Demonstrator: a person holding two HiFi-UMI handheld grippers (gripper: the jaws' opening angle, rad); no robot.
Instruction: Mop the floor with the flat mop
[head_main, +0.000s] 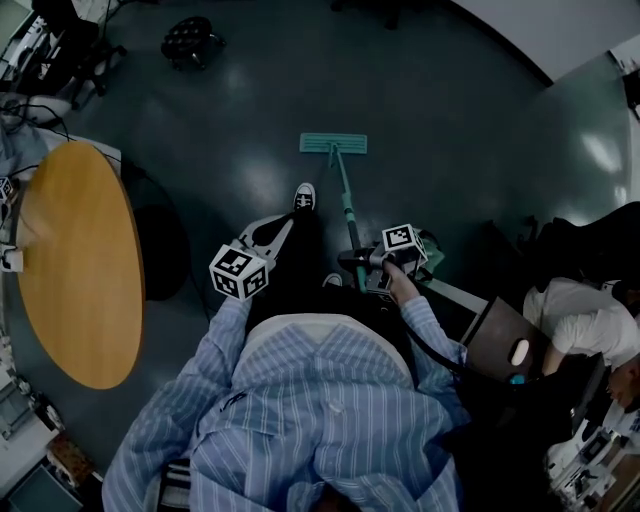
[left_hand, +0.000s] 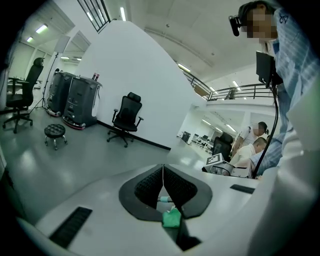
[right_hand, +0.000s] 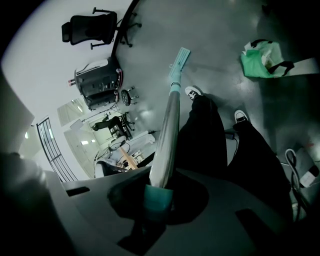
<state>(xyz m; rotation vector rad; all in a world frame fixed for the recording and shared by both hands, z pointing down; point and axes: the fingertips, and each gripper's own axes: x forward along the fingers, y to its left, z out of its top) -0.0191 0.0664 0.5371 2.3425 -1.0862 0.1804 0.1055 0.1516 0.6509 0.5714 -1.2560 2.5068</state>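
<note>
Head view: from my head, steeply down past my shirt front onto the floor (head_main: 250, 100), with the flat mop (head_main: 333, 143) at middle distance.
Left gripper view: rides my left gripper (left_hand: 163, 170), its jaws close at the bottom edge; faces level across the hall toward a distant office chair (left_hand: 126, 119).
Right gripper view: rides my right gripper (right_hand: 160, 190), sighting down the mop's handle to the floor.
Shared ground: the head and right gripper views both take in the mop's head and my shoe (head_main: 305, 196).

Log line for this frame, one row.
right gripper: shut on mop handle | left gripper: shut, empty | mop head: flat on floor
</note>
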